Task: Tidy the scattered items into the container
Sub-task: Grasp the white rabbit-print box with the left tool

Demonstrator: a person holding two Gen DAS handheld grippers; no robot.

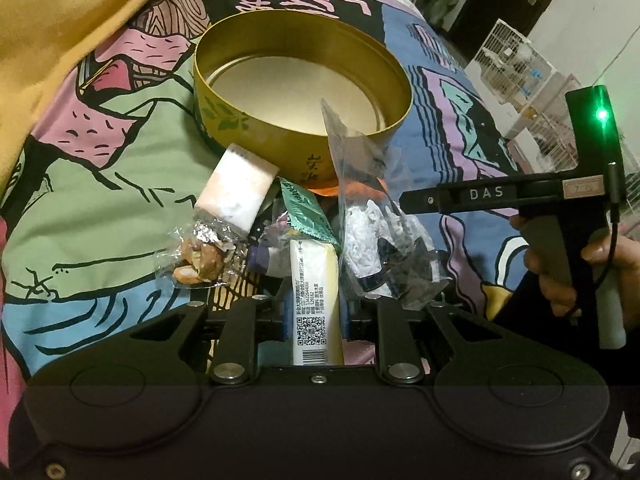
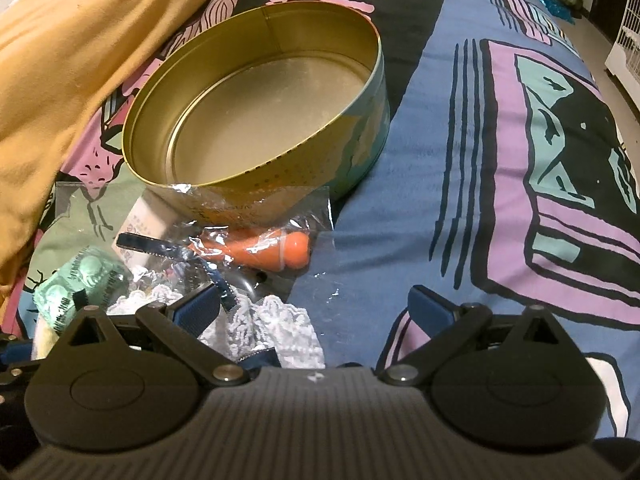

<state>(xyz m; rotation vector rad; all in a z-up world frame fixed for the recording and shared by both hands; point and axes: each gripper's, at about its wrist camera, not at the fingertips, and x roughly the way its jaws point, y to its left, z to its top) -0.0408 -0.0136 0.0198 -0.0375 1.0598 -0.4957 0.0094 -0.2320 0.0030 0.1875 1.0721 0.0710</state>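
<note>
One "DAS" label on right gripper [image 1: 486, 194], QR-coded packet [image 1: 316, 300].

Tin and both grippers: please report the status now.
Left gripper shut on yellow packet. Right gripper open, holding nothing. Tin empty. Clear bags piled against its near wall.

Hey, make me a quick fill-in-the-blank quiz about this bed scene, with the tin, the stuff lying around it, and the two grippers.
1. The round tin has ____ inside it.
2. The left gripper is shut on a pale yellow ____ with a QR code.
3. The right gripper has its fingers ____.
4. The carrot-shaped item in clear wrap is coloured ____.

Missing words: nothing; packet; open; orange
</note>
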